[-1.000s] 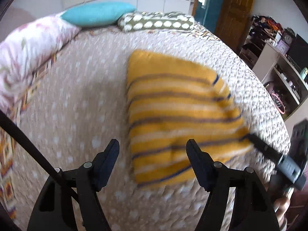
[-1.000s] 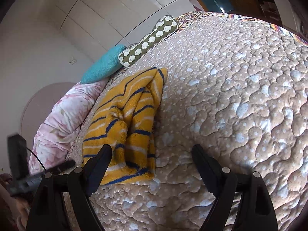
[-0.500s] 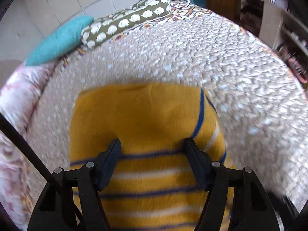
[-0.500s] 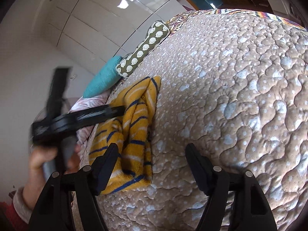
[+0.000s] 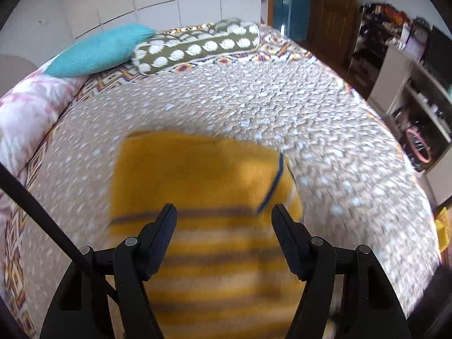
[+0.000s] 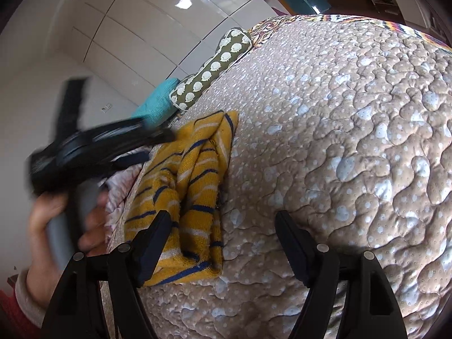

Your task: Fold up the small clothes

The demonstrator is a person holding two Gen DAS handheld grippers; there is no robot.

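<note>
A yellow garment (image 5: 197,175) with dark blue and pale stripes lies folded on the quilted bed (image 5: 282,99). My left gripper (image 5: 224,217) hovers over its near half, tilted down. Its jaws are open and its pads are off the cloth. In the right wrist view the garment (image 6: 197,169) looks bunched into lengthwise folds at the left. My right gripper (image 6: 223,220) is low beside it, jaws opening, with only quilt between them and its left finger over the garment's edge. A hand (image 6: 56,220) holds the blurred left gripper (image 6: 156,145) above the garment's far end.
A teal pillow (image 5: 99,49) and an olive spotted bolster (image 5: 197,46) lie at the head of the bed. A pink floral blanket (image 5: 25,107) is heaped along the left side. Shelves with clutter (image 5: 409,84) and a wooden door (image 5: 333,8) stand past the right edge.
My left gripper has swung from beside the garment to over it, so the cloth now fills the space under its jaws. The right gripper has stayed about where it was.
</note>
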